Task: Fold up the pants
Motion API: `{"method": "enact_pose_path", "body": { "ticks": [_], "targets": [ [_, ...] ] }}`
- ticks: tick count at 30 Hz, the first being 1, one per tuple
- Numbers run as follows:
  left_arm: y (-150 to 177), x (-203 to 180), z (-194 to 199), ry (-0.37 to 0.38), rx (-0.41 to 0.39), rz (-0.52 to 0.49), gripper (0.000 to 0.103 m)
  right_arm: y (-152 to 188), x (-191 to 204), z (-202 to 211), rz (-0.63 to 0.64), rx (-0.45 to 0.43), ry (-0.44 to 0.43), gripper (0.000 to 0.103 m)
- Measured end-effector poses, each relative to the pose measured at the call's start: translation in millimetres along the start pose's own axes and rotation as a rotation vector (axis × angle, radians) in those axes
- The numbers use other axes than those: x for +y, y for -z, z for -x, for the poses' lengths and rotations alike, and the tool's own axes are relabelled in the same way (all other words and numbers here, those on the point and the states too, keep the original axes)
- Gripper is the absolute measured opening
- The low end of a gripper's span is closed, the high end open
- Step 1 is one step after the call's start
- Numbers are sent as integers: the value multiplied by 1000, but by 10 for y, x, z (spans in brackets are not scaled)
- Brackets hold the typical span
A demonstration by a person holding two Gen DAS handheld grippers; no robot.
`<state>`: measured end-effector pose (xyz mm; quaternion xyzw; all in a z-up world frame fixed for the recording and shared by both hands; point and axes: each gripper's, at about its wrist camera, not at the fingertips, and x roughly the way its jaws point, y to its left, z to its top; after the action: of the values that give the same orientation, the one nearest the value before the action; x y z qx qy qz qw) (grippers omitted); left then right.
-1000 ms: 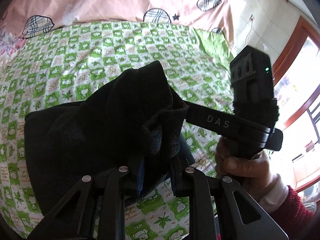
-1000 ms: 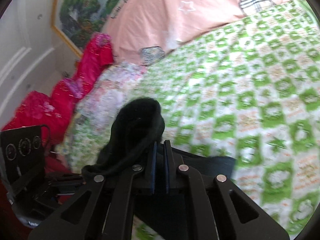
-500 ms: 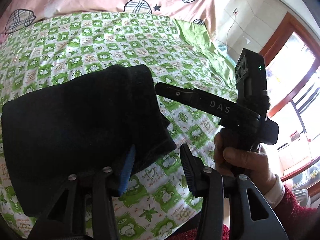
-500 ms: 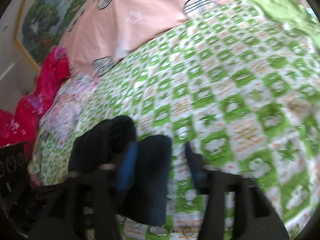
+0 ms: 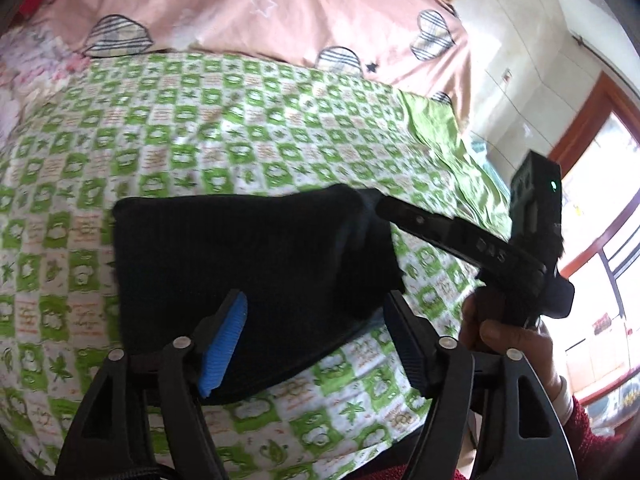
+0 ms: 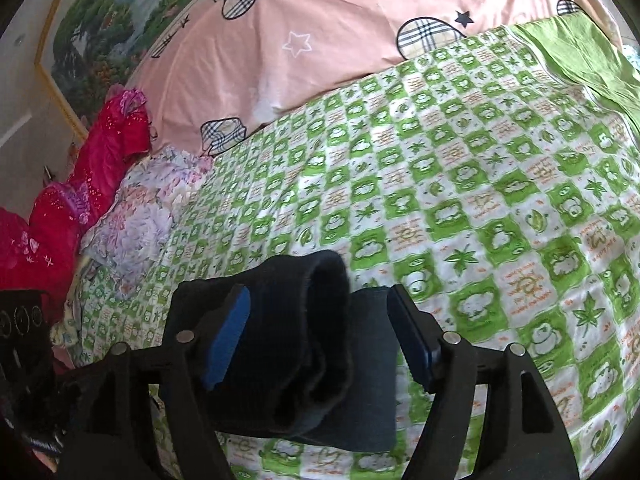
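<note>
The black pants [image 5: 248, 264] lie folded into a thick rectangle on the green checked sheet [image 5: 168, 152]. My left gripper [image 5: 316, 328] hovers over their near edge. Its jaws are opening and the blue pads do not touch the cloth. In the right wrist view the pants [image 6: 304, 340] are a rolled dark bundle lying under and between the pads of my right gripper [image 6: 320, 320]. Those jaws are opening too, clear of the fabric. One right gripper finger [image 5: 420, 222] reaches to the pants' far right corner, with a hand [image 5: 508, 344] on the handle.
A pink quilt [image 6: 320, 40] with plaid hearts lies across the head of the bed. Red bedding [image 6: 100, 168] and a floral pillow [image 6: 140, 224] sit at the left side. A window [image 5: 600, 240] stands beyond the bed's right edge. The left gripper's body [image 6: 20, 340] shows at far left.
Both grippers went from shut on bunched black cloth to wide apart. The pants dropped flat onto the sheet, and both grippers drew back from them.
</note>
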<state>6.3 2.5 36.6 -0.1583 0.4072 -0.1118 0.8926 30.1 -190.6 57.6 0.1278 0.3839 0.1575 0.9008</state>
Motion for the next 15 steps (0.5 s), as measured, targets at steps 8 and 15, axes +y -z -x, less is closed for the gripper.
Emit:
{"method": "enact_pose_path", "body": {
  "ticks": [8,15],
  "targets": [
    [-50,628,96,-86,-26,159,80,65,132,-162,1,41,61,87],
    [-14,965,-9,-114,1,241,80,145,147,-262,-20,69,79,88]
  ]
}}
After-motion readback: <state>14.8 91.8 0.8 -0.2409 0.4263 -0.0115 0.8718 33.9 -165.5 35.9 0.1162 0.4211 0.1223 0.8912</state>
